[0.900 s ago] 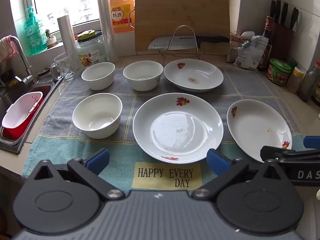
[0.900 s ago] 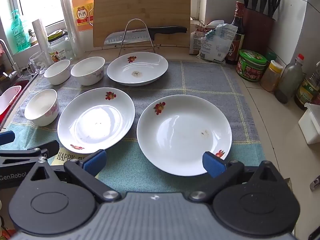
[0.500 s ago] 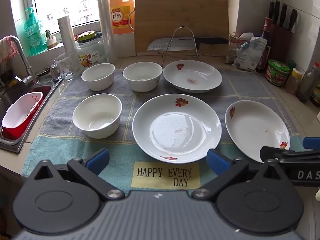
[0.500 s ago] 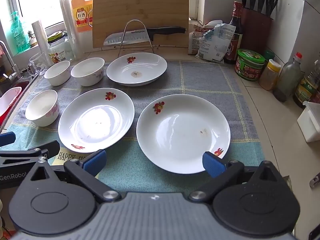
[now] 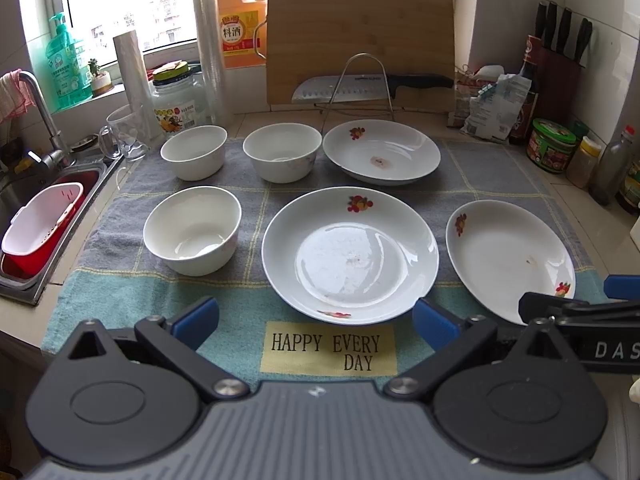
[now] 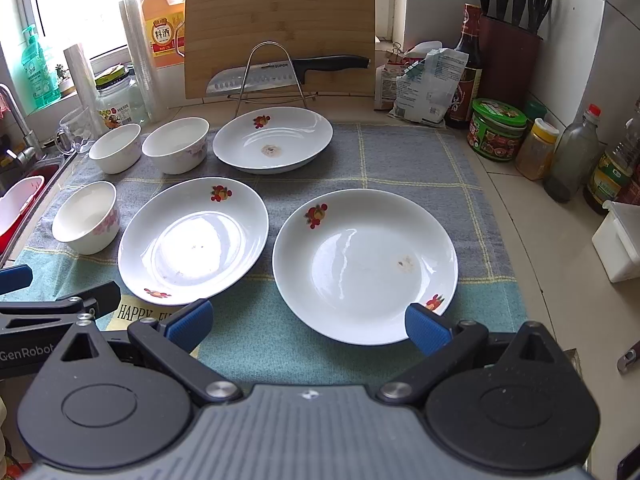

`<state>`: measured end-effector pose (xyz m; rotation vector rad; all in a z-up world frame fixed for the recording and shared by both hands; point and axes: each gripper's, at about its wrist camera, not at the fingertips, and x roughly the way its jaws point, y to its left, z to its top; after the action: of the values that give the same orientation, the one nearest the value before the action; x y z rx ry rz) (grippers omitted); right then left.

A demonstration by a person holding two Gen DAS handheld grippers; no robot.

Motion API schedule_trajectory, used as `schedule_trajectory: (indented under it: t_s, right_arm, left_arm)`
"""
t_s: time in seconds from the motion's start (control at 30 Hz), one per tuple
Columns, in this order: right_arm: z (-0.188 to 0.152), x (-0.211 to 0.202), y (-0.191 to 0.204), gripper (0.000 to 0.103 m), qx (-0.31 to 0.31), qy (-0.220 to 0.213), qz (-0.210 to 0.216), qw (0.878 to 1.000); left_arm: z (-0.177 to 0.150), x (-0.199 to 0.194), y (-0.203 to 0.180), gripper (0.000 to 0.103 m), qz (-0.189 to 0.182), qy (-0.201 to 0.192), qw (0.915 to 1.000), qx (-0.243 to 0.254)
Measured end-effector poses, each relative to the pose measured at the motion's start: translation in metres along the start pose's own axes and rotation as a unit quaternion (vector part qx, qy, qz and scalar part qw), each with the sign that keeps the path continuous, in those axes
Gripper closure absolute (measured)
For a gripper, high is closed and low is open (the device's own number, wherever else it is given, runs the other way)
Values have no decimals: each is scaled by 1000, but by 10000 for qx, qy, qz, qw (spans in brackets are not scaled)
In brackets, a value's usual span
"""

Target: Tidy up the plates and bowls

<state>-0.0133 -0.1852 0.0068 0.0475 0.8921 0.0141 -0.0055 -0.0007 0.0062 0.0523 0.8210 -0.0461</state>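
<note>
**Novice:** White china everywhere, and none of it stacked. Why is it all spread out on the towel (image 5: 500, 168)?

**Old hand:** Laid singly, each piece can be reached at its rim. Just ahead of the left gripper (image 5: 316, 316) lies the middle plate (image 5: 350, 254), and off to that tool's left stands the near bowl (image 5: 193, 230). Two more bowls, the far-left bowl (image 5: 195, 151) and the far-middle bowl (image 5: 282, 157), stand further out, with the far plate (image 5: 381, 151) beside them.

**Novice:** And the right gripper (image 6: 308, 322)?

**Old hand:** It hangs over the near edge of the right plate (image 6: 365, 264), which lies directly in front of it. One blue pad sits above that rim, but I cannot tell whether it touches.

**Novice:** Are the tools holding anything?

**Old hand:** No. Both stand with jaws spread wide and nothing between them, tilted down toward the cloth.

**Novice:** Why tilted?

**Old hand:** My guess: a shallow plate offers only its lip, so the fingers must come in low. Plates likely go together in one pile, bowls nested in another. None of that has begun.
</note>
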Motion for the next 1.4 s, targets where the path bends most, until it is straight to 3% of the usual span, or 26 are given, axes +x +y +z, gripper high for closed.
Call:
schedule_trajectory:
  t_s: [1.4]
  right_arm:
    - [0,-7,-2,0,18,-86,-18,10000]
  left_arm:
    - [0,-4,0,1,-30,-41,10000,-17]
